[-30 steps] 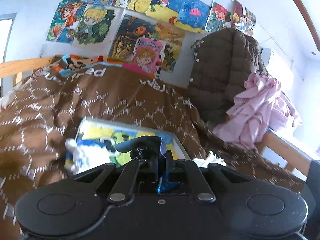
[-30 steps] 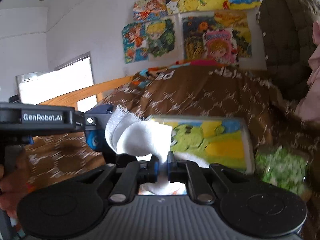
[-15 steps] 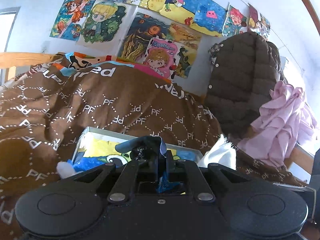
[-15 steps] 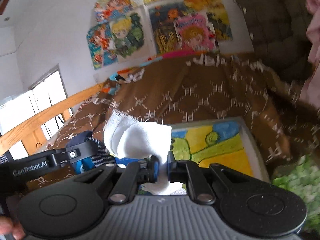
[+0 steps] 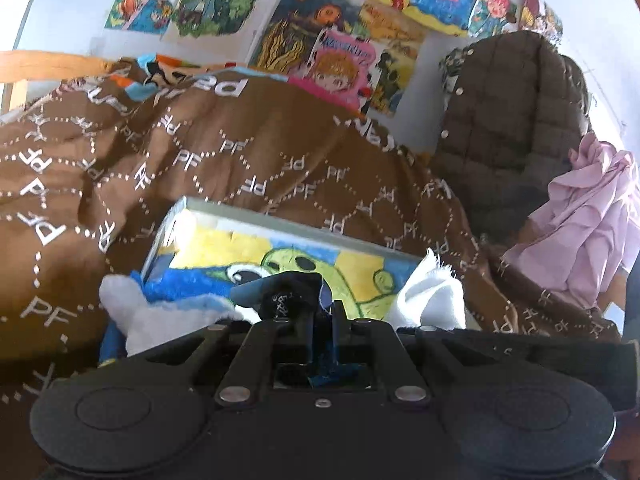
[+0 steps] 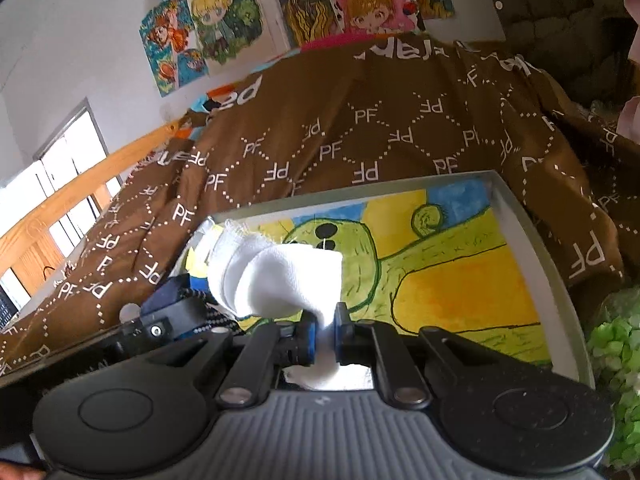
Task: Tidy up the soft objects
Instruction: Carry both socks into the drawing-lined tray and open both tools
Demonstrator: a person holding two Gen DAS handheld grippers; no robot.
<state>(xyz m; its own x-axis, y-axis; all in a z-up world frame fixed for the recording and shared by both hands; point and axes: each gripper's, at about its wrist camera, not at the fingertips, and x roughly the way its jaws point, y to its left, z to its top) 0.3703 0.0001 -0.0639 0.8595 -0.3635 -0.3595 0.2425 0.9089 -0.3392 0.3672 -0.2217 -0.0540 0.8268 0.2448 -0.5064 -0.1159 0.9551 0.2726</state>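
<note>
Lower centre of the right view: the right gripper (image 6: 325,330) is clamped on a white sock (image 6: 276,276), holding it above the tray (image 6: 532,236) with its painted bottom, likely to drop it in; lower centre of the left view: the left gripper (image 5: 322,320) pinches a dark sock (image 5: 288,294) over the same tray, on a brown blanket (image 5: 240,152)

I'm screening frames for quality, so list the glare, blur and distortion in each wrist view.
Left wrist view: fisheye bends the bed rail, sunlight washes out the pink cloth, and the tray edge is slightly soft. Right wrist view: the window is blown out, the white sock is bright but readable, and the green object is blurred.
</note>
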